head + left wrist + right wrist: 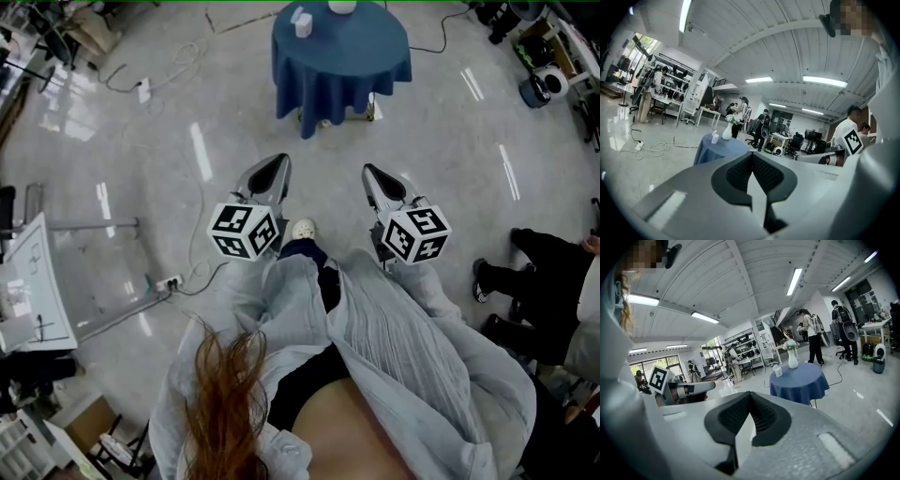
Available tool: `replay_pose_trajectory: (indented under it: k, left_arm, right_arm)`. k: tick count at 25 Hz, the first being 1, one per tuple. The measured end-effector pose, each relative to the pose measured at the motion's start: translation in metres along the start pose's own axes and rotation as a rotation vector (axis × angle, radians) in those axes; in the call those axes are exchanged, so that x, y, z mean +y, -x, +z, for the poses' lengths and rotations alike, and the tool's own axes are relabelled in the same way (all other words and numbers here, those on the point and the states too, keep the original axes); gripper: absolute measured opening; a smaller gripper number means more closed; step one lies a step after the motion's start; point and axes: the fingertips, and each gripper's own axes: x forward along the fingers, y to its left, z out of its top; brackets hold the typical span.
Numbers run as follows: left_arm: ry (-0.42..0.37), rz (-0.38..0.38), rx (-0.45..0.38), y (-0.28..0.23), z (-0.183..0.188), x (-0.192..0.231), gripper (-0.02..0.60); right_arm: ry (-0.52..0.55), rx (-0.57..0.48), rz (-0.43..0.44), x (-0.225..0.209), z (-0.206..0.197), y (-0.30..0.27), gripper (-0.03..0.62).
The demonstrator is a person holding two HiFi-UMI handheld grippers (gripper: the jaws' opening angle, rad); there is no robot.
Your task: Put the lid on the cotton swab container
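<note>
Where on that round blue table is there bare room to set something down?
The round blue-clothed table is bare along its near edge and right side. The left and middle are taken by the small white container and the white vase.

The left hand-held gripper [277,164] is in front of the person, and the right hand-held gripper [373,173] is beside it on the right, with a gap between them. The person's shoe [303,229] is on the floor [450,141] below that gap. Both point toward a round surface [342,56] that stands on the floor well ahead of them. On the surface, a small container [302,21] stands just left of a vase [342,6]. A power strip [143,90] lies on the floor to the left of the surface. Another person [534,272] is far off to the right, behind the right hand-held gripper.
</note>
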Motion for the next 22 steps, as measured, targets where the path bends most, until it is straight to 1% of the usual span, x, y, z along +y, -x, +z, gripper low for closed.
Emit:
replay_pose_trajectory:
  k: [4, 9, 16, 22]
  left_arm:
    - [0.009, -0.014, -0.011, -0.006, 0.007, 0.016, 0.018]
    - [0.008, 0.005, 0.004, -0.013, 0.014, 0.044, 0.018]
    - [-0.009, 0.009, 0.006, -0.02, 0.026, 0.081, 0.018]
    - [-0.009, 0.014, 0.011, -0.021, 0.026, 0.093, 0.018]
  right_arm:
    - [-0.001, 0.001, 0.002, 0.0, 0.007, -0.021, 0.002]
    - [-0.006, -0.002, 0.009, 0.004, 0.019, -0.047, 0.002]
    - [-0.003, -0.006, -0.002, 0.009, 0.026, -0.08, 0.002]
    - [-0.003, -0.009, -0.016, 0.006, 0.029, -0.087, 0.002]
